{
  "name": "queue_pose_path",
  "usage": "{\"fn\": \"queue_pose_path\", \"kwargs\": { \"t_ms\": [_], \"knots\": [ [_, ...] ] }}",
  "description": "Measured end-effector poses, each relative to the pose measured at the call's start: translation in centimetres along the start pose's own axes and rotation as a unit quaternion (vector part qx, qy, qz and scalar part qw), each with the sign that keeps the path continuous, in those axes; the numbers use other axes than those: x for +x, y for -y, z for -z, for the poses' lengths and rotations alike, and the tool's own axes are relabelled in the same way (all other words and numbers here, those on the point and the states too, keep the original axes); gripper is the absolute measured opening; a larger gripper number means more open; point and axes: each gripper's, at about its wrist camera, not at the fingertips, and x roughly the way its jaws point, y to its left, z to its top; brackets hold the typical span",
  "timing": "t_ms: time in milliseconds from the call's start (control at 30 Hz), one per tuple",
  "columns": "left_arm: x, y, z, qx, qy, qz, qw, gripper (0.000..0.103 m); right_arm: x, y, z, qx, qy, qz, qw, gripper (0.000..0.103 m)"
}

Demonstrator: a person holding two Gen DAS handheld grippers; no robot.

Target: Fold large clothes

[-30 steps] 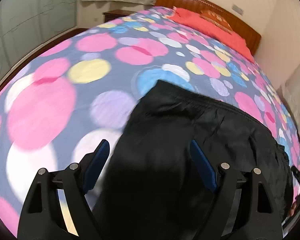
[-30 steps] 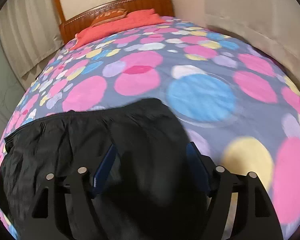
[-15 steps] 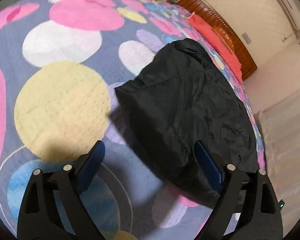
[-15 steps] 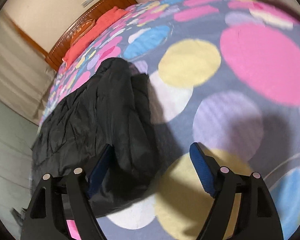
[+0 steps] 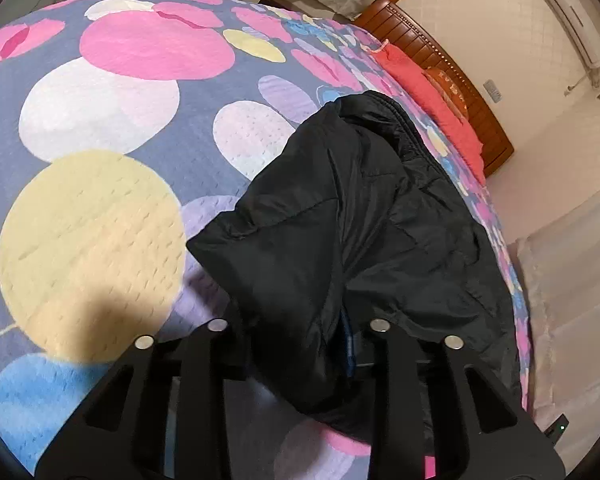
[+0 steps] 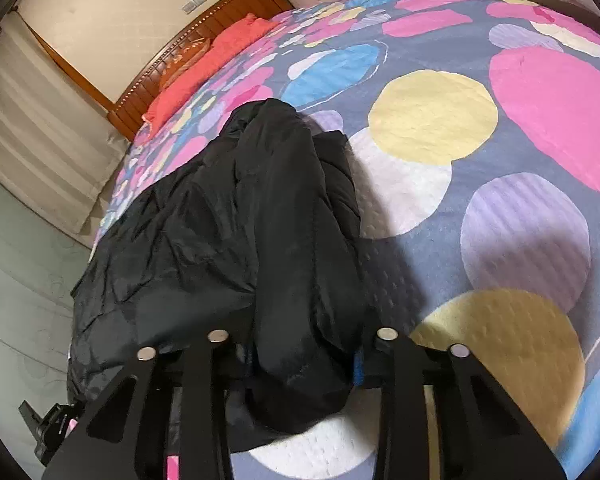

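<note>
The left wrist camera looks steeply down along its gripper's two fingers from close above the spotted bedspread (image 5: 100,216), facing the wooden headboard (image 5: 452,80) at far right, a black garment (image 5: 360,220) filling the near centre. The right wrist camera sits equally close and tilted, with the headboard (image 6: 204,36) at far left. Both views share the garment (image 6: 240,232), the bedspread (image 6: 500,200) and the red pillows (image 5: 432,108) (image 6: 208,64).
</note>
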Motion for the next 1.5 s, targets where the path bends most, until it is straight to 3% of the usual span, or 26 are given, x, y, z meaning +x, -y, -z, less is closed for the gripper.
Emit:
{"fn": "queue_pose_path", "kwargs": {
  "t_ms": [233,1067,1233,1400,1500],
  "knots": [
    [-1.8,-0.3,0.8,0.009,-0.003,-0.004,0.9999,0.025,-1.9,0.5,1.2,0.000,-0.001,-0.007,1.000,0.029],
    [-10.7,-5.0,8.0,0.030,-0.026,-0.005,0.9992,0.026,-9.5,4.9,8.4,-0.007,-0.021,-0.005,1.000,0.030],
    [-10.8,-5.5,8.2,0.035,-0.028,-0.007,0.9990,0.034,-9.8,4.9,8.5,-0.006,-0.022,-0.001,1.000,0.038],
    [-12.2,-5.1,8.2,0.057,-0.017,-0.024,0.9979,0.053,-11.3,4.7,9.0,-0.022,-0.017,0.016,0.999,0.043],
    [-13.1,-5.5,8.1,0.068,-0.009,-0.034,0.9971,0.059,-12.6,4.3,9.6,-0.043,-0.012,0.036,0.998,0.046]
  ]
}}
